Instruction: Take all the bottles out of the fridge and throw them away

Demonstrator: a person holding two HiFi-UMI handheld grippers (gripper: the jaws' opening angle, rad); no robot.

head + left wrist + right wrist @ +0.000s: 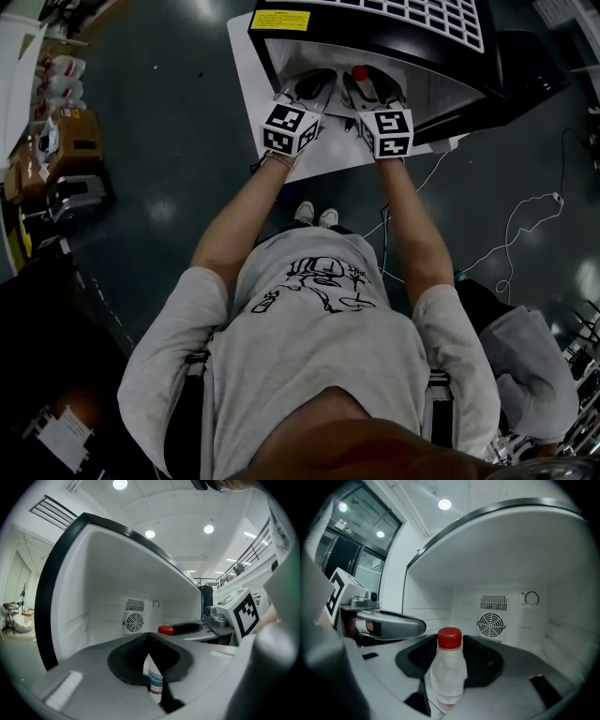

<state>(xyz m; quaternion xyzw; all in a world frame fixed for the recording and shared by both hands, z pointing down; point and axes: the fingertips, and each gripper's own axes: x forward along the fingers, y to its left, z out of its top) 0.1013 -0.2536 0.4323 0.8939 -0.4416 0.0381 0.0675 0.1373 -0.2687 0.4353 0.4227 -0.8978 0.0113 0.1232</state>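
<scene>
The floor (169, 141) is dark and glossy. A white sheet (246, 94) lies on it at 12 o'clock, under a black mini fridge (487, 66). A white cable (525, 211) trails at 3 o'clock and boxes clutter the 9 o'clock edge. The left gripper view shows a white ceiling with round lights and a railed gallery at 3 o'clock.

Both grippers reach into the fridge's white cavity, side by side. The right gripper (450, 667) has its jaws closed against a clear red-capped bottle (449, 677). The bottle's long axis runs along the jaws. Its cap points to 12 o'clock, toward the fan grille (491, 624) on the back wall. In the head view the cap (359, 72) shows past the jaw tips.

The left gripper (149, 653) has its pads drawn together at the tips. They look closed on a white labelled bottle (155, 680) low in the gap, at 6 o'clock. Only a strip of it shows, so I cannot tell which way it points.
</scene>
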